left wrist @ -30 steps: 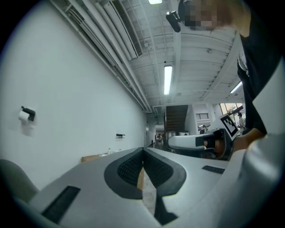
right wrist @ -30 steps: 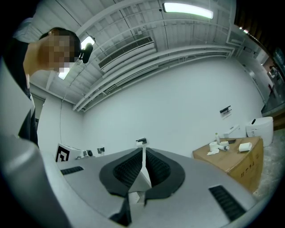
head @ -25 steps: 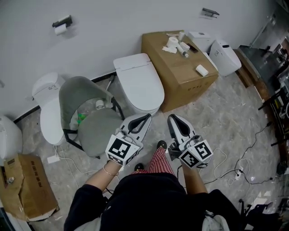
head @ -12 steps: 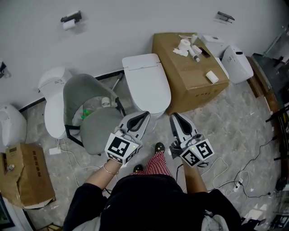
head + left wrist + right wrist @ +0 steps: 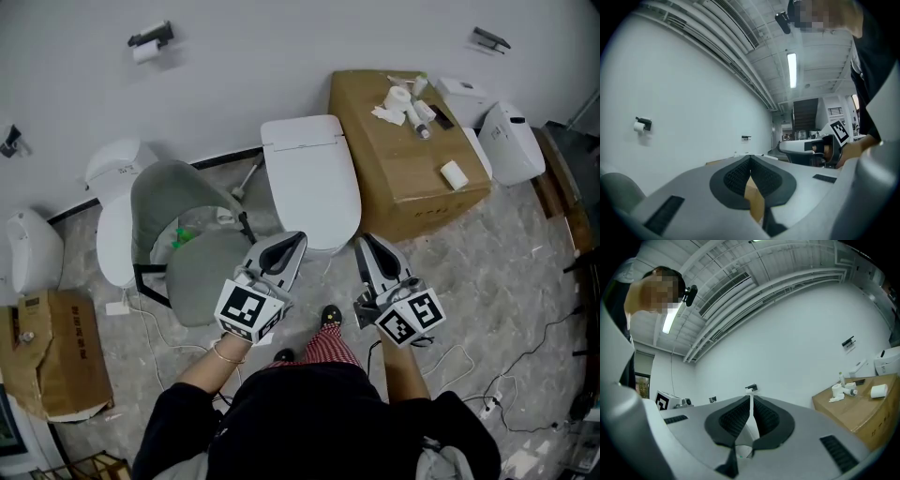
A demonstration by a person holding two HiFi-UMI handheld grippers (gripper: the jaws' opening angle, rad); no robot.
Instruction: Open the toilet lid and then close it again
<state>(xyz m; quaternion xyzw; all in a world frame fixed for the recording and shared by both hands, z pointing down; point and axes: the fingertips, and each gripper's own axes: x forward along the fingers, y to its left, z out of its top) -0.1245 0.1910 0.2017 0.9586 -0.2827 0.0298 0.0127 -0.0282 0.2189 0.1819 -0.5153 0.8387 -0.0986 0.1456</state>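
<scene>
Toilet lid (image 5: 314,183) lies flat and closed on a white toilet set against the wall. The person stands just in front of the toilet's front rim, holding both claws side by side before the body, noses aimed at it. The left gripper (image 5: 296,241) is clenched on nothing, its pads meeting at the tip. The right gripper (image 5: 362,243) is likewise clenched and empty. Neither touches the lid. Closed jaws probably give a slim nose for slipping under the lid's front edge, so opening has not begun. As the person faces the toilet, a grey chair (image 5: 192,253) stands just beside it on the left and a cardboard box (image 5: 403,159) close on the right.
</scene>
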